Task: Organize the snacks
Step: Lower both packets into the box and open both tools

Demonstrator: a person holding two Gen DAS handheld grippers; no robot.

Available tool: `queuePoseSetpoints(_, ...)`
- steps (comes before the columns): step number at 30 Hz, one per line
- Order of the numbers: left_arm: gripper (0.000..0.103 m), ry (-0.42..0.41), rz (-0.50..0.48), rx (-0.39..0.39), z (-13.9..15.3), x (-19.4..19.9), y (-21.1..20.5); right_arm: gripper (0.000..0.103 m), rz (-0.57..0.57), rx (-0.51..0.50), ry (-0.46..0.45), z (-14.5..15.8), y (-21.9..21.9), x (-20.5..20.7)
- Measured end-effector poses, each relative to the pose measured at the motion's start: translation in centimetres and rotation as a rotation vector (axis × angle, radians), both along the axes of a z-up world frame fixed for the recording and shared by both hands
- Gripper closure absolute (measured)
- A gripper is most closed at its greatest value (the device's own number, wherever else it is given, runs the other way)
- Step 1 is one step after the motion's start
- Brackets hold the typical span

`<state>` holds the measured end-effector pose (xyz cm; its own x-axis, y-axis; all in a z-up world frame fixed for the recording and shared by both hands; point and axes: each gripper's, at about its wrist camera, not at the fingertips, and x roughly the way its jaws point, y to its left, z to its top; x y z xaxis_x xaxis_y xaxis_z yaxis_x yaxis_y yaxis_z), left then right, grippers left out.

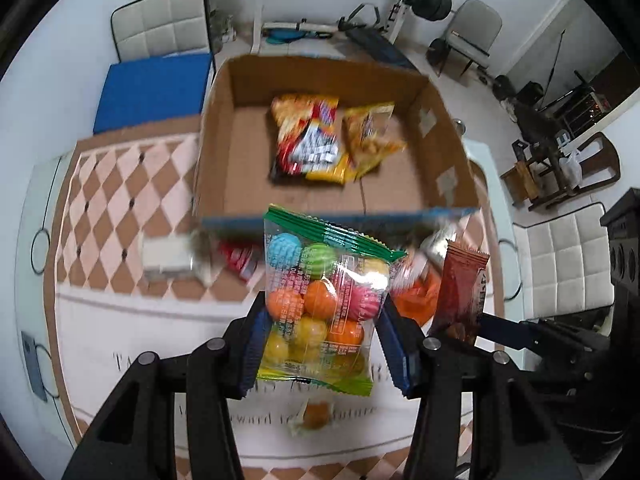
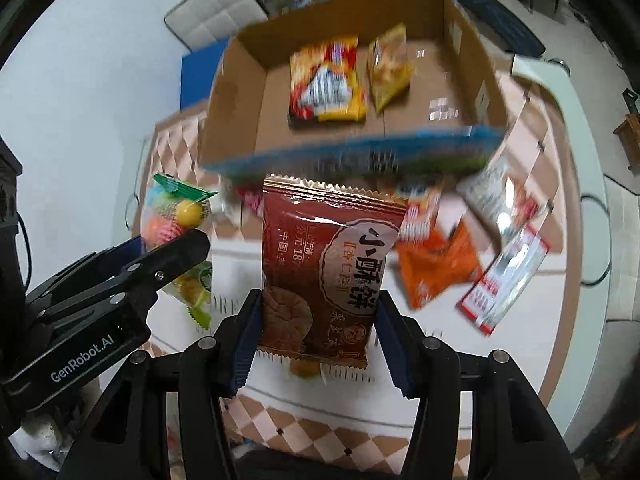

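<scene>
My left gripper (image 1: 320, 344) is shut on a clear bag of coloured gum balls (image 1: 320, 296) with a green top, held above the table in front of the cardboard box (image 1: 224, 92). My right gripper (image 2: 316, 324) is shut on a brown biscuit packet (image 2: 328, 264), also held up before the box (image 2: 232, 92). Each view shows the other's load: the brown packet (image 1: 460, 296) at right, the gum ball bag (image 2: 176, 216) at left. Two snack bags, a red-yellow one (image 1: 308, 140) and a yellow one (image 1: 372, 136), lie inside the box.
Loose snacks lie on the checked tablecloth (image 1: 112, 200) near the box: an orange packet (image 2: 436, 264), a red-white packet (image 2: 504, 280), a silver packet (image 2: 496, 196) and a white carton (image 1: 168, 256). A small wrapped sweet (image 1: 316, 416) lies below my left gripper. Chairs and gym equipment stand behind.
</scene>
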<state>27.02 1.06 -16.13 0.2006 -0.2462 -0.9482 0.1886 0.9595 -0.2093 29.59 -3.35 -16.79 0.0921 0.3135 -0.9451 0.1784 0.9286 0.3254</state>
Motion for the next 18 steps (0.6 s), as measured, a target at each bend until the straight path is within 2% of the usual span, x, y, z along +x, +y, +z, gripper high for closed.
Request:
queuePoseSetpoints(4,0.054,-0.007,0.009,-0.007,0.4,3.7,-0.9,0.045,-0.036,-0.024,-0.034,-0.1,-1.1,2.7)
queuePoseSetpoints(8,0.054,0.017,0.015,0.004,-0.8,7.7,-1.9,0.045,-0.070,-0.054,-0.070,-1.5,-2.5,5.8)
queuePoseSetpoints(12,0.054,0.073,0.026,0.019,-3.1,11.1,-2.7,0.045,-0.093,-0.081,-0.098,-3.3,-3.3,8.6)
queuePoseSetpoints(18,0.054,0.167,0.046,0.042,-7.3,14.5,-3.4,0.045,-0.090,-0.119,-0.068,-6.6,-3.9,12.4)
